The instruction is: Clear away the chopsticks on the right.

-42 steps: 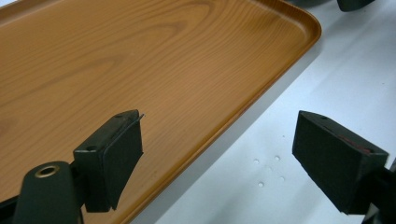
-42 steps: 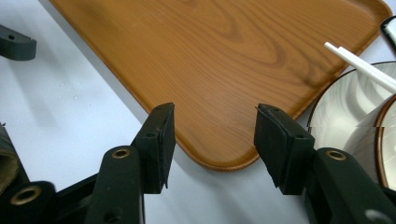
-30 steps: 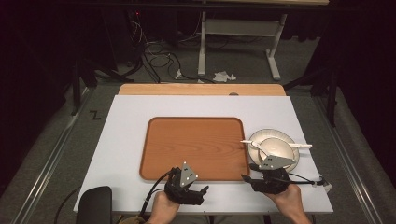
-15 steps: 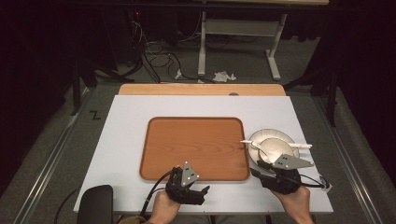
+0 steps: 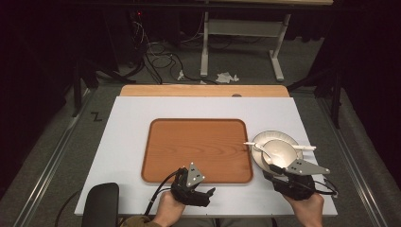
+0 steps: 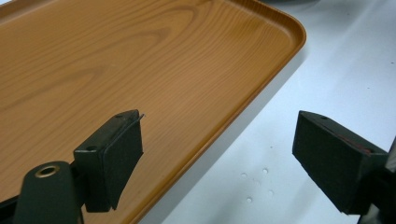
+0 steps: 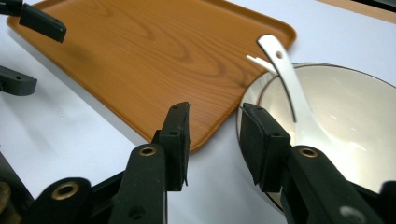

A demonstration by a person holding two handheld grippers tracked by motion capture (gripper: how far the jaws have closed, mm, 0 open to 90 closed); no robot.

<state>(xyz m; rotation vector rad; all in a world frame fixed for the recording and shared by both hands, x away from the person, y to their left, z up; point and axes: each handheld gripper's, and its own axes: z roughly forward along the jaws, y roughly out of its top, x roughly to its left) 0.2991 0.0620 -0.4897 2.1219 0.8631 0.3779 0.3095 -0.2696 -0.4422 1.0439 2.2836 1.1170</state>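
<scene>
The right gripper (image 5: 279, 176) is in the lower right of the high view, just below the plate (image 5: 257, 142), and its jaws are narrowed but not closed, with nothing between them. In the right gripper view the gap between the jaws points at the near rim of the bowl (image 7: 336, 112), in the right half of that frame, beside the corner of the tray (image 7: 140, 56). The bowl sits on the plate at the right side of the table (image 5: 127, 137), very near the right edge of the tray. A white spoon (image 7: 287, 88) lies inside the bowl, its handle leaning over the rim toward the tray. The bowl looks like glazed ceramic, so I judge it stiff, rather heavy for its size, smooth and slippery, and it can chip or break if it falls. The best place to hold is probably the rim, one jaw inside and one outside, away from the spoon handle; the jaws seem open enough for such a thin wall. The spoon is loose and may slide or rattle when the bowl tilts, so the lift should stay level. The plate under it is not fixed and could shift. The left gripper (image 5: 201, 196) is at the lower middle of the high view, its jaws spread wide and empty over the tray's near edge.
</scene>
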